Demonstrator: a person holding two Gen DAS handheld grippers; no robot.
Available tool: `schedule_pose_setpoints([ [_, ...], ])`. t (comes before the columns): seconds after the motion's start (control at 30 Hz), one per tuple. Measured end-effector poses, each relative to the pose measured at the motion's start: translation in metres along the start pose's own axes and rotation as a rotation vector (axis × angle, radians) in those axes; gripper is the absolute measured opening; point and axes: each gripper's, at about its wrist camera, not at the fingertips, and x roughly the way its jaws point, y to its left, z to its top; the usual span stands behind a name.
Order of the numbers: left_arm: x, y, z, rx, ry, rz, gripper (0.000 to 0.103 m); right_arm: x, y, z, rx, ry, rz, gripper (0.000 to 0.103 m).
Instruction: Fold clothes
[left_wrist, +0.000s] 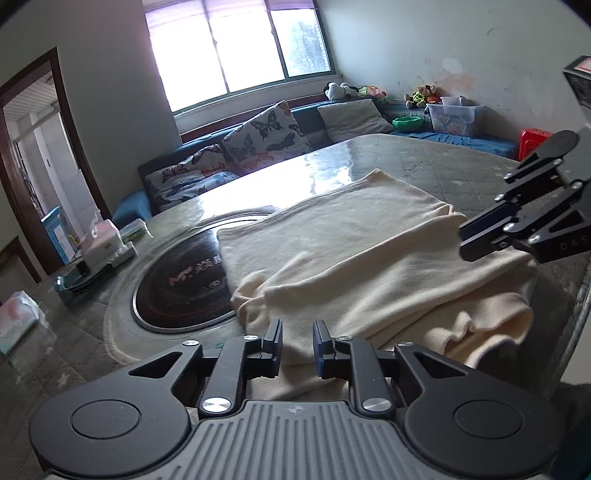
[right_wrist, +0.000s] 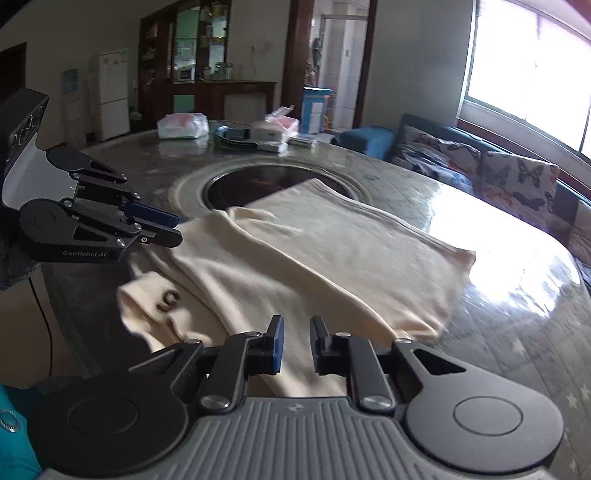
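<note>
Garment (left_wrist: 354, 251) lies part-folded on the table (right_wrist: 517, 332) as we hover both grippers (left_wrist: 297, 345) (right_wrist: 296, 343), fingers apart and empty, best gripping matching corners evenly.

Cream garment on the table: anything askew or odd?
Yes. The cream knit garment lies folded but uneven: its far corner overhangs the round black inset hotplate, and the near end is bunched and rumpled.

Left gripper (left_wrist: 297, 345), jaws apart, hovers over the cream garment (left_wrist: 354, 251) on the table (left_wrist: 443, 162)
</note>
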Motion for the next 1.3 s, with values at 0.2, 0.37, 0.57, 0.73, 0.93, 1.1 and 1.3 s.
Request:
schedule_pose_setpoints([
  [0.2,-0.028,-0.008,-0.022,0.145,-0.011,0.021,0.047,0.026,0.014,-0.001,-0.052,0.052,0.038,0.017],
  [0.37,-0.030,-0.032,-0.034,0.283,-0.042,-0.014,0.047,0.015,0.012,0.001,-0.047,0.041,0.033,0.023],
  [0.57,-0.015,-0.055,-0.039,0.370,-0.091,-0.052,0.047,-0.009,0.012,-0.003,-0.065,0.042,-0.001,0.043],
  [0.73,-0.006,-0.054,-0.031,0.340,-0.109,-0.088,0.031,-0.023,0.015,-0.015,-0.123,0.069,-0.027,0.047],
  [0.93,0.000,-0.039,-0.011,0.206,-0.122,-0.116,0.014,-0.032,0.032,-0.028,-0.273,0.074,0.002,0.056],
  [1.1,0.006,-0.026,0.006,0.110,-0.116,-0.134,0.012,-0.019,0.046,-0.032,-0.346,0.039,0.001,0.057],
  [1.3,0.008,-0.026,0.005,0.108,-0.111,-0.125,0.016,0.007,0.040,-0.019,-0.233,0.005,-0.008,0.034],
])
